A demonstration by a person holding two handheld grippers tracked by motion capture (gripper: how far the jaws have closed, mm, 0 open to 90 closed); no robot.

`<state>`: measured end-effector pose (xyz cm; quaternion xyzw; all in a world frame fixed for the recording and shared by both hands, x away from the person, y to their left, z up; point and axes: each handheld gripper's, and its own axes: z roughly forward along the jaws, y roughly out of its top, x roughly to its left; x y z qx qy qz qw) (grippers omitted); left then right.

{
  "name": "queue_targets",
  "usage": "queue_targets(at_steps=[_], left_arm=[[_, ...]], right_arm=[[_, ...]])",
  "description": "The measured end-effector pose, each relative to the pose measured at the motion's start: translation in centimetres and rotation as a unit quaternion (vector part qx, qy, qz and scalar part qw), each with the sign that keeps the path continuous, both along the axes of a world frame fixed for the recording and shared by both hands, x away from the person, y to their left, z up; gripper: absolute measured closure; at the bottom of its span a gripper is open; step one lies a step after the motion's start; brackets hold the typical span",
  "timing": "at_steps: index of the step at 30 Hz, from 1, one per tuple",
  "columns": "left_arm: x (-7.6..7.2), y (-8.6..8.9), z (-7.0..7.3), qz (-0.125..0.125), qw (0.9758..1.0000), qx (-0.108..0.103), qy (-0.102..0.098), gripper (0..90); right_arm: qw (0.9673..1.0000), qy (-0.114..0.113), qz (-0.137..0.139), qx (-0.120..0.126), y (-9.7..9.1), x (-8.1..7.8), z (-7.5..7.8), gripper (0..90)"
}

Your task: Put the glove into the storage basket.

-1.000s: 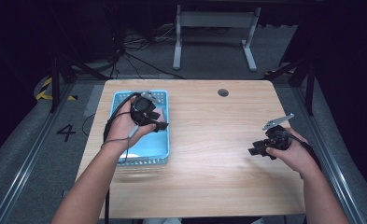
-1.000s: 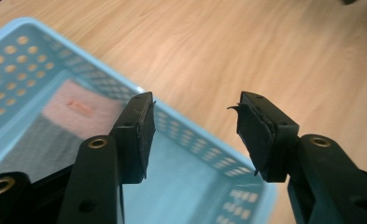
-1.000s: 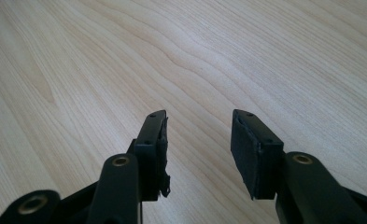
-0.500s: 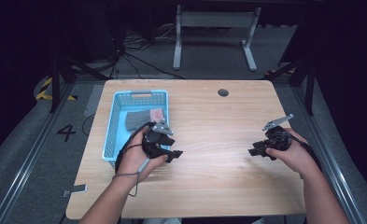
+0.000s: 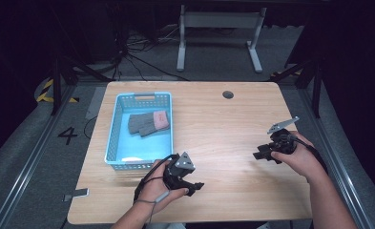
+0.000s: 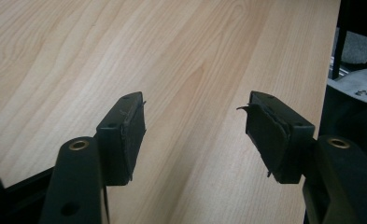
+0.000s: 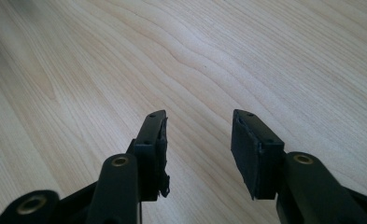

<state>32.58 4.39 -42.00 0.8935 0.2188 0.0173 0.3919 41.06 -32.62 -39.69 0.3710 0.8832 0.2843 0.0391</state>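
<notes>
**A:** One bundle of grey knitted gloves (image 5: 148, 123) with a pink cuff: lying flat inside the light-blue perforated plastic basket (image 5: 109, 148), toward its far end. Touched by neither tool.

**B:** Noted. Location of basket?

**A:** On the left part of the pale wood-grain table (image 5: 223, 129), long side running away from the operator.

**B:** Status of left gripper (image 5: 196, 189), black, two-jaw, hand-held?

**A:** Just beside the near right corner of the basket, low over the table. Jaws just been opening, now set wide. Nothing between them, bare wood ahead (image 6: 195, 126).

**B:** And right gripper (image 5: 259, 155)?

**A:** Well apart, toward the right edge of the table. Jaws parted and empty (image 7: 197, 140).

**B:** Step in hand?

**A:** Judged as parking the left gripper, with stowage apparently complete. Recommended procedure:
1. Keep jaws apart and clear of the basket wall.
2. Lower gently, tips level with the table.
3. Route the trailing cable (image 5: 144, 183) away from the basket to avoid dragging it.
4. Leave the right gripper at rest.
</notes>
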Motion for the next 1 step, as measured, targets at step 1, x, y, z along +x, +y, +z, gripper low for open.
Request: queue_targets(at_steps=[1], left_arm=[[-0.1,0.1,-0.17,0.004,1.0,0.001,-0.004,37.1]], right_arm=[[1.0,0.0,0.0,0.0,0.02,0.06,-0.02,56.7]])
